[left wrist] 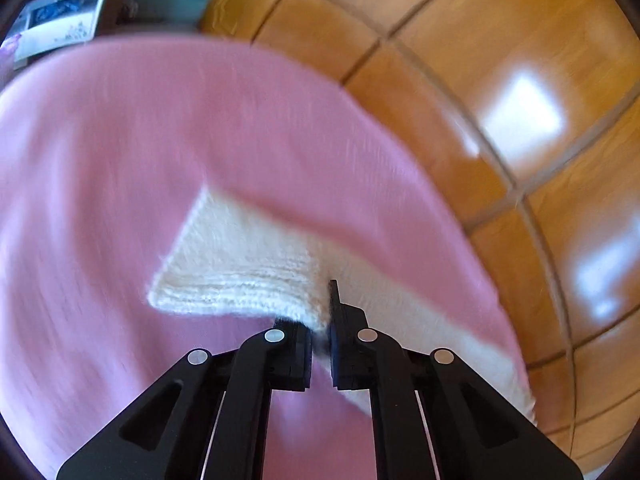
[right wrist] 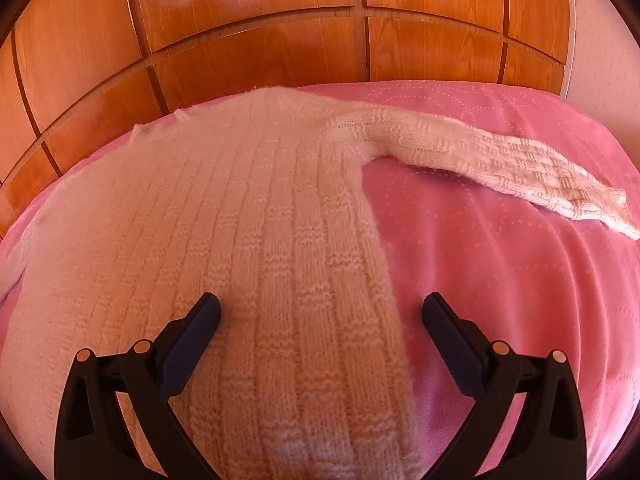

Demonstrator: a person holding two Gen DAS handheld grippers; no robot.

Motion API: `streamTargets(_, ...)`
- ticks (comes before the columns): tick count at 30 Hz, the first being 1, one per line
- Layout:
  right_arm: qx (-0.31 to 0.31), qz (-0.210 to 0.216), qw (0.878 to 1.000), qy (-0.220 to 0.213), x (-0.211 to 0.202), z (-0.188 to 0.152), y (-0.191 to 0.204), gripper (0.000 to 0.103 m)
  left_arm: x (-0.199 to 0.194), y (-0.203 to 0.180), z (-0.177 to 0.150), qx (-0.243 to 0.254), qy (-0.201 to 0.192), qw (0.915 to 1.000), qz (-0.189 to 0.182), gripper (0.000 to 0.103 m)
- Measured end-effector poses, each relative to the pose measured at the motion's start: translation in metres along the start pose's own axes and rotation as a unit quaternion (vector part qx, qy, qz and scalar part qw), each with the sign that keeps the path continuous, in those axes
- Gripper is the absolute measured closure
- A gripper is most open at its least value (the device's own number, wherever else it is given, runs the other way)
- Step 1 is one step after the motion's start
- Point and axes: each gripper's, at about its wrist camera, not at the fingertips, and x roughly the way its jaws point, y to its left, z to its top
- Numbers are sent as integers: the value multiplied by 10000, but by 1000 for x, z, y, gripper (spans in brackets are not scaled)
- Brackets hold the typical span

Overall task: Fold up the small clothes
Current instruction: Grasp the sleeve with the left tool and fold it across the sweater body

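- Two tools were in our hands, one per hand, each seen from its own wrist camera.
- We had the left tool [left wrist: 320,320] clamped on the cream knitted sweater [left wrist: 240,264]; its two black fingers [left wrist: 294,344] were pressed nearly together with a pinch of wool between them.
- From that pinch a ribbed, cuff-like end of the sweater spread out to the left, while another strip of it ran down to the right, past the tool.
- We could not make out finer detail in the left view, since it was blurred.
- Under the sweater lay the pink bedspread [left wrist: 100,160], which filled most of the left view.
- Beyond the bedspread's edge we saw glossy wooden panels [left wrist: 500,60], and at the top left a white piece of furniture [left wrist: 60,16], too blurred to identify.
- Our right tool [right wrist: 320,312] stood wide open, gripping nothing.
- Its left finger [right wrist: 200,320] sat over the sweater body [right wrist: 220,220], and its right finger over bare bedspread [right wrist: 500,260], so the sweater's right edge ran between them.
- In the right view the sweater lay spread flat on the bed, its body reaching from the tool toward the far edge.
- One sleeve [right wrist: 480,160] stretched out to the right across the bedspread, its cuff near the frame's right edge.
- Wooden panels [right wrist: 260,20] also stood behind the bed in this view.
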Motion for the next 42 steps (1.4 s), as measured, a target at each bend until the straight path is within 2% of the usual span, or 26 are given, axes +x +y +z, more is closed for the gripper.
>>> streamTargets(3,-16,-29,10000,-1,1,1,1,2,13,0,16,297,105,9994,166,98)
streamTargets(6,-16,-22,10000,-1,1,2,1,2,25,0,10,516,292,9977,324,98)
streamTargets(11,-5,-1,10000,-6,2,2,1,2,17,-8,3,40,135,9996,229,98)
streamTargets(15,-9,-2,10000,-12,2,2,0,2,2,-49,-6,75,-138,9998,146,98)
streamTargets(20,17,8,10000,-31,2,2,0,2,-15,-131,-29,831,-389,9954,-292,98)
streamTargets(23,21,18,10000,-35,2,2,0,2,-20,-186,-57,1577,-492,9849,-523,98)
streamTargets(25,31,33,10000,-44,1,2,-1,2,-23,-222,-82,2058,-527,9746,-709,98)
streamTargets(28,38,49,10000,-55,1,1,-2,2,-20,-264,-122,2591,-352,9604,-958,98)
streamTargets(31,53,72,9999,-69,1,1,-3,2,-9,-293,-165,2923,-83,9507,-1029,98)
streamTargets(35,87,115,9999,-92,1,1,-7,2,3,-312,-213,3256,215,9390,-1086,98)
streamTargets(40,94,125,9998,-96,1,0,-8,2,6,-346,-274,3910,317,9122,-1185,98)
streamTargets(42,92,131,9998,-102,0,0,-9,2,4,-354,-290,4060,334,9051,-1214,98)
